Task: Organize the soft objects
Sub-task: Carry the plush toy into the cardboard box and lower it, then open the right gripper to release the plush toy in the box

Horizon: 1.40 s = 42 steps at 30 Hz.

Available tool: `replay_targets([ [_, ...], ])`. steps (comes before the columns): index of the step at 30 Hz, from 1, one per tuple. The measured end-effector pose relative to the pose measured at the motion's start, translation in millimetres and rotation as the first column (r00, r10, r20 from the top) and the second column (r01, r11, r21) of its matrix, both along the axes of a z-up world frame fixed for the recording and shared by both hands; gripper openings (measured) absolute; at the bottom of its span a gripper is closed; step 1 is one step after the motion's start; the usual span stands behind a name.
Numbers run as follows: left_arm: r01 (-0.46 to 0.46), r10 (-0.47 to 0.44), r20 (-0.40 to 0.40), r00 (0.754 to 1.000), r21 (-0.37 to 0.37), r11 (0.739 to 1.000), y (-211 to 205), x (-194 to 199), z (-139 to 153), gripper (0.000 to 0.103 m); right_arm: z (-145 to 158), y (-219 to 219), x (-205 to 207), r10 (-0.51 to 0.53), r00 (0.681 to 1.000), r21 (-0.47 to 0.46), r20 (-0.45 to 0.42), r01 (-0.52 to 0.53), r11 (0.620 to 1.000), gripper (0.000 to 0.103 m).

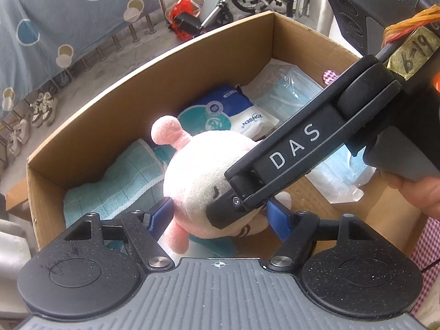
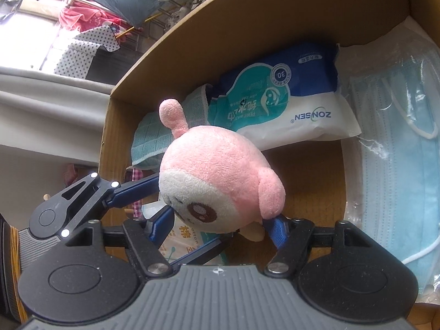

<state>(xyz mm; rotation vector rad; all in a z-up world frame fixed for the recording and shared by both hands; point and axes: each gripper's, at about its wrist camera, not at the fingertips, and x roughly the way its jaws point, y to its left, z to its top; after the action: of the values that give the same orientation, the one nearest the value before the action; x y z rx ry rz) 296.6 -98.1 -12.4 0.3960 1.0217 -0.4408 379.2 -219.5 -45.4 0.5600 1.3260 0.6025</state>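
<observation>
Left wrist view:
Plush: pink and white plush (image 1: 198,165) sits between both grippers, above the box (image 1: 154,63).
Left gripper: left gripper (image 1: 217,220) has its blue fingers (image 1: 277,217) on either side of the toy's lower part, apparently pressing it.
Box contents: towel (image 1: 121,184), wipes (image 1: 228,115) and masks (image 1: 286,93) lie inside.

Right wrist view:
Right gripper: right gripper (image 2: 220,227) is clenched on the plush (image 2: 220,176) from below, fingers (image 2: 277,231) sunk into it.
Handling: likely light, squashy, not fragile; fur gives good grip.
Hold: best taken across the round body, since the thin ear (image 2: 172,115) would flop.
Space: bare cardboard beside the wipes (image 2: 277,96) and masks (image 2: 396,137).
</observation>
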Motion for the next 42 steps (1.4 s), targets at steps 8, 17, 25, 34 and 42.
replay_targets([
  [8,-0.017,0.013,-0.070,0.997,-0.060,0.998,10,5,5,0.075,-6,10,9,0.056,0.997,-0.005,-0.052,-0.056,0.998,0.073],
  [17,0.001,-0.003,-0.066,0.998,-0.040,0.999,4,1,-2,0.082,-5,16,14,0.059,0.996,-0.037,-0.061,-0.062,0.997,0.080],
  [25,0.008,-0.008,-0.001,1.000,-0.058,0.998,7,-12,19,0.091,22,-1,4,-0.003,1.000,-0.077,0.008,0.003,0.997,0.086],
  [34,-0.004,0.009,0.059,0.998,-0.085,0.996,15,-35,42,0.093,50,-20,-19,-0.050,0.995,-0.084,0.091,0.058,0.995,0.087],
  [42,-0.055,0.071,0.092,0.993,-0.164,0.985,37,-55,68,0.093,90,-29,-50,-0.069,0.977,-0.065,0.203,0.083,0.994,0.087],
])
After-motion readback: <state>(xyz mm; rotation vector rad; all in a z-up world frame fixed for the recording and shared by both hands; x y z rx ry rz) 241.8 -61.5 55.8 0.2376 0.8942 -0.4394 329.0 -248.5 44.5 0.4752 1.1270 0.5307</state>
